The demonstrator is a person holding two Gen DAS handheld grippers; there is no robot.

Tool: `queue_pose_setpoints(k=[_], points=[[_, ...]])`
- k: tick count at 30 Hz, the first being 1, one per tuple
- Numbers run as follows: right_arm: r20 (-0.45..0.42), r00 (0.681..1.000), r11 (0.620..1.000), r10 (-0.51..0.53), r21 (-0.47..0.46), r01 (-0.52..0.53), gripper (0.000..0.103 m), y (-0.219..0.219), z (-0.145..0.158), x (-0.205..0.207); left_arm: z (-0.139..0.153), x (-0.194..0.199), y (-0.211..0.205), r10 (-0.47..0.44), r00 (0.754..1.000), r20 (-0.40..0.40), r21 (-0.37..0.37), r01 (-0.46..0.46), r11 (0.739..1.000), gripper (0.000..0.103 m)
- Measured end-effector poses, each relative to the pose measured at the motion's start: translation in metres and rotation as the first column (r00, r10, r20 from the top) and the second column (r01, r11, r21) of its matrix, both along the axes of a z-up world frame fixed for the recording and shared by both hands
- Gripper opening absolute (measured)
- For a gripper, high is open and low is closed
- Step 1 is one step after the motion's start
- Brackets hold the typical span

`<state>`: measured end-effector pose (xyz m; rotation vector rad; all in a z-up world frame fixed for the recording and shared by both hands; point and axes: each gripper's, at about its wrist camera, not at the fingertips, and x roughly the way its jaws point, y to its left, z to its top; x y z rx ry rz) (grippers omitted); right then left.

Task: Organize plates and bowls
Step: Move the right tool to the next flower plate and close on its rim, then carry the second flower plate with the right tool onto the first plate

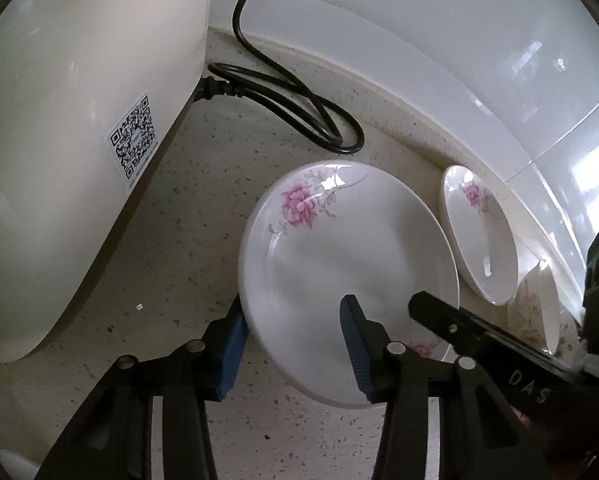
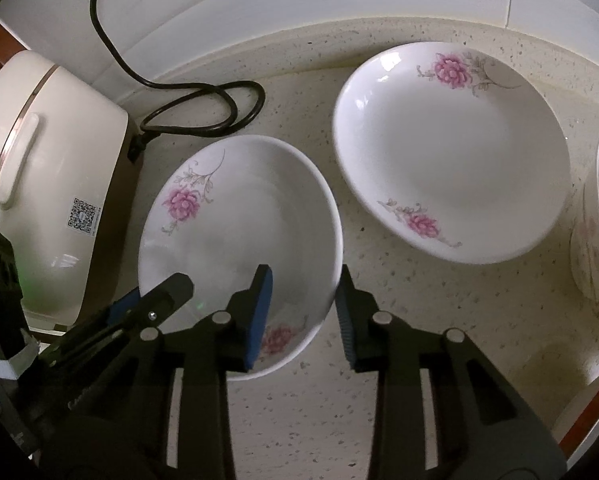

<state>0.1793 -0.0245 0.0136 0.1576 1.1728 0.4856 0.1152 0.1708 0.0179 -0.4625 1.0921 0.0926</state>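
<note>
The right gripper (image 2: 303,312) is sitting nearest, its blue pads wide apart over the near right edge of the near plate (image 2: 235,240) — one pad inside, one outside, not squeezing. The left gripper (image 1: 295,344) is also standing wide, one pad on each side of that plate's left edge, so nothing is being held yet. It looks like the job is only starting — no plates are stacked. Farther right, a second plate (image 2: 451,152) is waiting alone on the counter (image 2: 419,320). A bowl (image 2: 595,248) is peeking in at the right edge. Far left, the rice cooker (image 2: 47,184) and its cord (image 2: 203,92) are sitting.
</note>
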Motion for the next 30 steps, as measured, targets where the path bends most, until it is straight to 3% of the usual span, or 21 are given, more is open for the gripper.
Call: queue_pose_setpoints(k=[2,6,30], points=[[0.007,1.000,1.000,0.002,-0.020,-0.002,0.025,-0.001,-0.001,0.001,0.000,-0.001,0.001,0.004,1.000,-0.001,0.003,-0.004,1.000,0.040],[0.025,1.000,0.999,0.018,-0.049,-0.017,0.021,-0.001,0.000,0.000,0.000,-0.003,0.005,0.008,1.000,-0.014,0.044,-0.008,0.999,0.020],[0.068,0.996,0.998,0.065,-0.014,-0.064,0.020,-0.015,0.020,-0.038,0.019,-0.038,-0.003,0.025,0.999,-0.025,0.071,-0.023,0.997,0.020]])
